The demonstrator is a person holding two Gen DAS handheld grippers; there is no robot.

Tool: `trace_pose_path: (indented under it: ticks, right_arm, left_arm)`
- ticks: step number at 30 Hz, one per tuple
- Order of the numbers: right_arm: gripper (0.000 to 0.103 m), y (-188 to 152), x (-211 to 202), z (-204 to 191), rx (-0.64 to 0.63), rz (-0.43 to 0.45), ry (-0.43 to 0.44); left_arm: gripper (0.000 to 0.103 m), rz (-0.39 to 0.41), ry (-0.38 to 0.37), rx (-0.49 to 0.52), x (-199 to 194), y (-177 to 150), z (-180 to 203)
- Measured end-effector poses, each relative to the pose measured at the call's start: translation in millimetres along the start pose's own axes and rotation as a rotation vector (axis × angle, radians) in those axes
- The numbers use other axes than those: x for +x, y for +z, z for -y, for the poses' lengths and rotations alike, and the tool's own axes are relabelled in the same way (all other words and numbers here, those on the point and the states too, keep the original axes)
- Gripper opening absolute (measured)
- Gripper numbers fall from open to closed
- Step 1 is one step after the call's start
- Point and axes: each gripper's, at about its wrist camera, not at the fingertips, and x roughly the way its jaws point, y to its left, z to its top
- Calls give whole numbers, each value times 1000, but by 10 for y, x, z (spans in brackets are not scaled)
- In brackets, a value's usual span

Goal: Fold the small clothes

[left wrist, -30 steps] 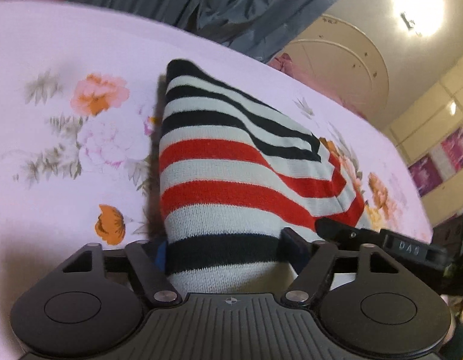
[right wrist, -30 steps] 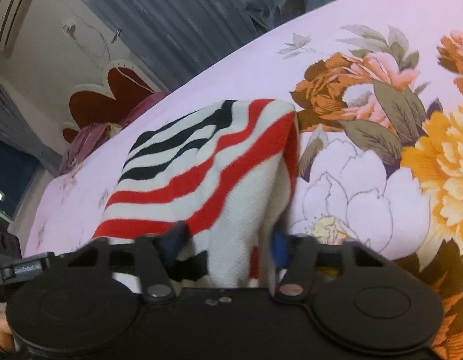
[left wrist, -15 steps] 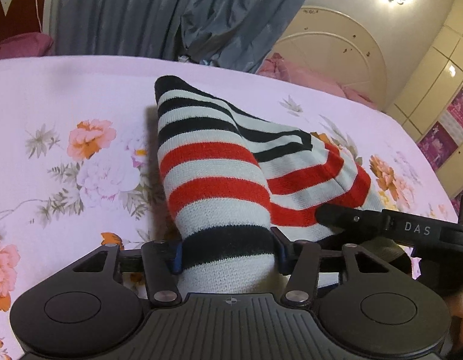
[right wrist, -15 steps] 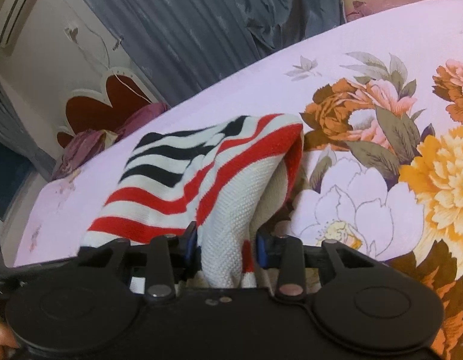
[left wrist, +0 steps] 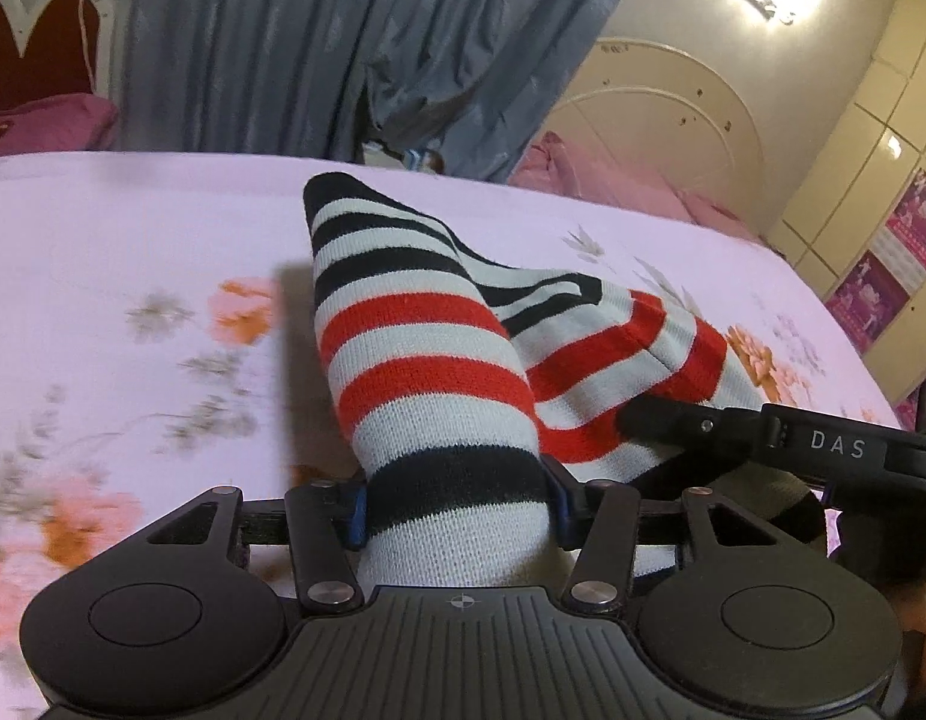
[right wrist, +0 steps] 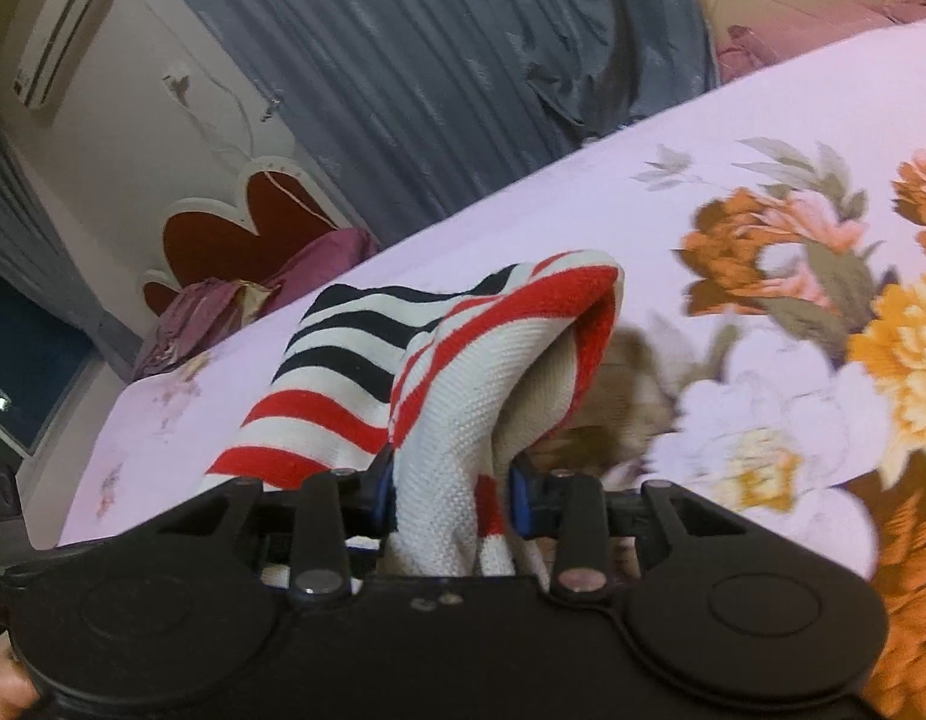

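A small knitted garment with red, white and black stripes (left wrist: 426, 360) is lifted off the pink floral bedsheet (left wrist: 132, 240). My left gripper (left wrist: 453, 510) is shut on its near edge, over a black stripe. My right gripper (right wrist: 453, 492) is shut on another bunched part of the striped garment (right wrist: 463, 372), where white and red knit shows. The right gripper's body (left wrist: 823, 450) shows at the right of the left wrist view, close beside the left one. The cloth hangs between both and trails away onto the sheet.
The bedsheet (right wrist: 763, 276) has large orange and pink flowers. Blue-grey curtains (left wrist: 342, 48) hang behind the bed. A red heart-shaped headboard (right wrist: 234, 222) with purple bedding stands at the far end. White wardrobe doors (left wrist: 871, 138) are at the right.
Both grippers have risen with the garment, lifting more of it off the sheet. The jaws of both have closed tighter on the cloth. The view has tilted up toward the curtains.
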Motion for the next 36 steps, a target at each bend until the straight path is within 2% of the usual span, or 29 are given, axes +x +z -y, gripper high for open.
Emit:
trace_pose_path:
  ticks: [3,7,16,22,28,30,36]
  right_arm:
    - [35,-30,112,-284,-16,1,18]
    - [35,-110,354,-728,-41,-3,39]
    - [35,-521,1183,-2028,-46,-10,44]
    - [35,-678,1837,-2744,-44,-27,76]
    - [35,-786,2361,-2989,-52,-80,76]
    - [35,-831,2455,-2979,-64,-95,39]
    - [42,-869,2475,-2821,-17,-129,32]
  left_arm:
    - [52,25,10,-9,-214,-3,-253]
    - [52,54,20,-39,-509,-42,-782]
    - [52,92,36,-64,-1106,-131,-2408]
    - [52,103,76,-72,-1289,-54,-3340]
    - [53,93,118,-85,-1115,-155,-3944]
    - [56,91,112,-91,-1028,-222,-4022]
    - [64,119,106,-59,-997,-326,-4065]
